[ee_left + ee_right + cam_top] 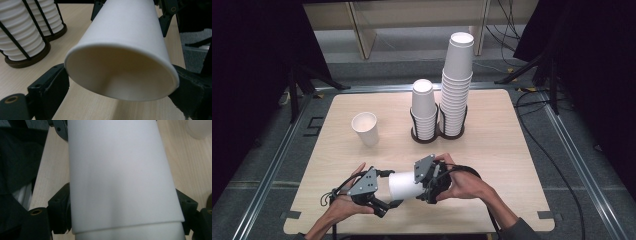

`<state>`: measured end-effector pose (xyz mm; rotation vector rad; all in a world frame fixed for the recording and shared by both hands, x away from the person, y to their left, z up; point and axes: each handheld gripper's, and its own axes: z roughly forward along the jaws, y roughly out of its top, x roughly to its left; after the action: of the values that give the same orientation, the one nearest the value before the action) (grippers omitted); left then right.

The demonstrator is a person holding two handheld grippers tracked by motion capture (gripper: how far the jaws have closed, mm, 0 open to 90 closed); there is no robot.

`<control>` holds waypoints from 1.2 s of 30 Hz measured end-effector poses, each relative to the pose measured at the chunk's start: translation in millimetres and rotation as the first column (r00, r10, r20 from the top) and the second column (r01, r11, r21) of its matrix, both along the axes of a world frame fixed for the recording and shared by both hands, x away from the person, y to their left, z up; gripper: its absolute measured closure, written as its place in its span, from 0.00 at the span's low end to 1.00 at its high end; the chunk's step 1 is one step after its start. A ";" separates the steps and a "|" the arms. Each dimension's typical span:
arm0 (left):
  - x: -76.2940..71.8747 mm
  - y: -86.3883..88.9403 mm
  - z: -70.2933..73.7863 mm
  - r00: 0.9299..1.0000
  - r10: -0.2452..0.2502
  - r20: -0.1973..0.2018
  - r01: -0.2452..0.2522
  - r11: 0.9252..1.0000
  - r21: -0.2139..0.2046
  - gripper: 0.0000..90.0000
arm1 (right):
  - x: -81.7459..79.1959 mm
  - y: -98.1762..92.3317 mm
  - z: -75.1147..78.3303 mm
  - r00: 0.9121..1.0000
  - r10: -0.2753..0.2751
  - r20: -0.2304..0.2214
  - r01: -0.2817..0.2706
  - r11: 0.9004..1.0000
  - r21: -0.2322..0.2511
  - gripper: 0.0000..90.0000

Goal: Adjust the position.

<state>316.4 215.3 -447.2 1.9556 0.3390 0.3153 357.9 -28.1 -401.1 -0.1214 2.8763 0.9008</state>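
Low in the frame, the right gripper [428, 181] clamps a white paper cup [404, 186] lying sideways; the left gripper [373, 192] straddles its rim, jaws loosened. Beyond them on the pale wooden table [492, 165] stand a lone white cup [365, 128] and two racked cup stacks [443, 97].

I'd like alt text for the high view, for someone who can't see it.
Two hand-held grippers, left gripper and right gripper, meet at a white paper cup lying sideways between them above a wooden table. Behind stand a lone upright cup and two cup stacks in a black holder.
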 end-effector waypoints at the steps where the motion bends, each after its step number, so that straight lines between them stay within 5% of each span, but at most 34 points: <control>1: 0.6 1.3 0.6 1.000 0.010 -0.007 -0.010 1.000 -0.015 0.09 | 1.2 -1.9 0.3 1.000 -0.007 -0.004 0.007 1.000 0.014 0.26; 5: 1.8 5.1 0.8 1.000 0.015 -0.012 -0.016 0.996 -0.083 0.15 | 9.3 -14.0 2.7 0.998 -0.027 -0.048 0.032 0.994 0.106 0.26; 11: 1.7 4.4 3.2 0.999 0.035 -0.027 -0.039 0.984 -0.175 0.16 | 17.0 -26.5 4.5 0.993 -0.015 -0.113 0.042 0.969 0.245 0.26; 13: 1.5 3.1 2.7 0.999 0.036 -0.016 -0.039 0.981 -0.190 0.16 | 16.3 -28.0 4.8 0.990 -0.023 -0.137 0.057 0.965 0.256 0.26; 16: 0.2 3.9 4.2 0.998 0.055 -0.016 -0.057 0.976 -0.211 0.13 | 18.2 -26.9 4.5 0.994 0.005 -0.112 0.027 0.958 0.284 0.26; 17: 0.0 4.9 5.2 0.998 0.057 -0.016 -0.059 0.975 -0.214 0.12 | 15.7 -27.7 4.3 0.988 -0.021 -0.153 0.063 0.959 0.276 0.26; 24: 1.9 2.6 1.8 0.993 0.090 -0.070 -0.107 0.948 -0.299 0.00 | 19.7 -25.4 3.1 0.989 0.019 -0.145 0.030 0.943 0.333 0.26; 25: 1.1 3.3 2.6 0.993 0.096 -0.068 -0.112 0.953 -0.282 0.00 | 19.9 -25.5 2.8 0.989 0.019 -0.145 0.031 0.943 0.332 0.26; 36: -1.6 -1.5 4.6 0.994 0.093 -0.054 -0.105 0.944 -0.313 0.01 | 20.9 -21.6 -0.9 0.982 0.046 -0.180 0.026 0.925 0.379 0.26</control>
<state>314.8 213.8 -442.6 1.6336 0.4841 0.2701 378.8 -49.6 -402.1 -0.0133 2.7950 1.5266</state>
